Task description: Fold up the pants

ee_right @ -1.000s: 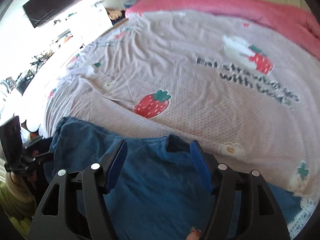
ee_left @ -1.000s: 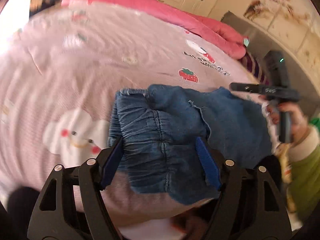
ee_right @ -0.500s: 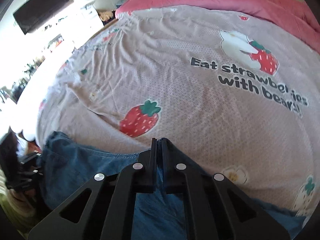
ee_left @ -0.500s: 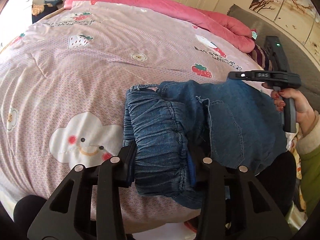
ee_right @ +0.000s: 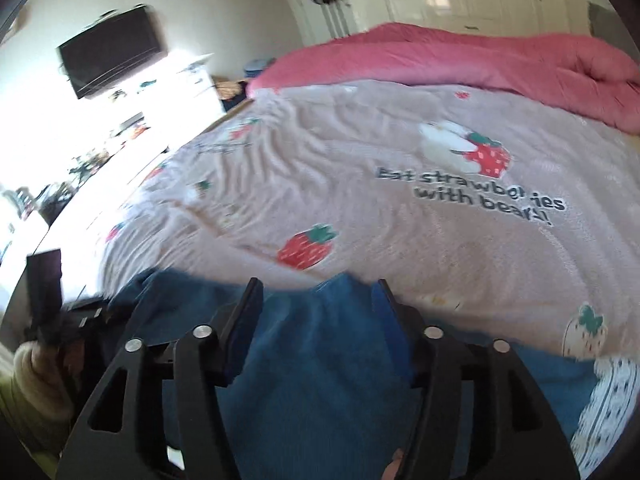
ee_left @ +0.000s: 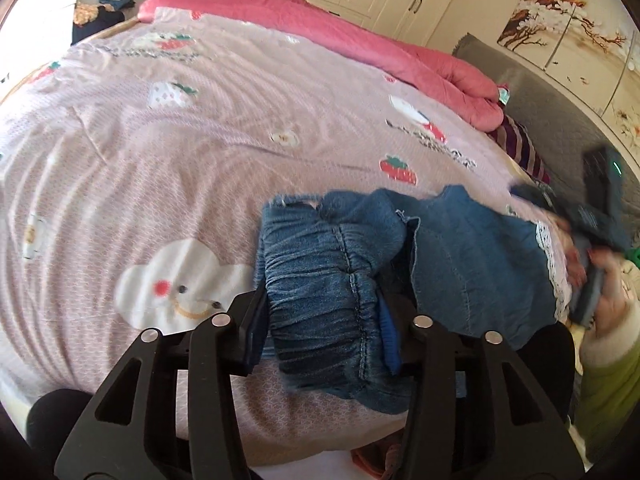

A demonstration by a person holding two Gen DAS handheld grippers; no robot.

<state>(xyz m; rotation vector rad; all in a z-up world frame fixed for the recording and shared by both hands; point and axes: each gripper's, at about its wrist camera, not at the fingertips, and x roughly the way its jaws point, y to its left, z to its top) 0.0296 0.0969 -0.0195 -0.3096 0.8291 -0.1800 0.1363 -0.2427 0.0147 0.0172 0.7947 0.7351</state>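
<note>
The soft, floppy denim pants (ee_left: pixel 460 264) look best taken by the gathered waistband (ee_left: pixel 324 300) bunched between the left gripper (ee_left: pixel 322 328)'s just-loosened jaws, while the right gripper (ee_right: pixel 316 328) has just sprung apart over loose cloth.

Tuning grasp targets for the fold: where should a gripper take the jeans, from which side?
Take the jeans at the gathered elastic waistband, coming from the near bed edge with the jaws straddling it. The band is thick, bunched and stands proud of the bedspread, so the pads get purchase; the flat denim panel beyond offers no raised fold.
</note>
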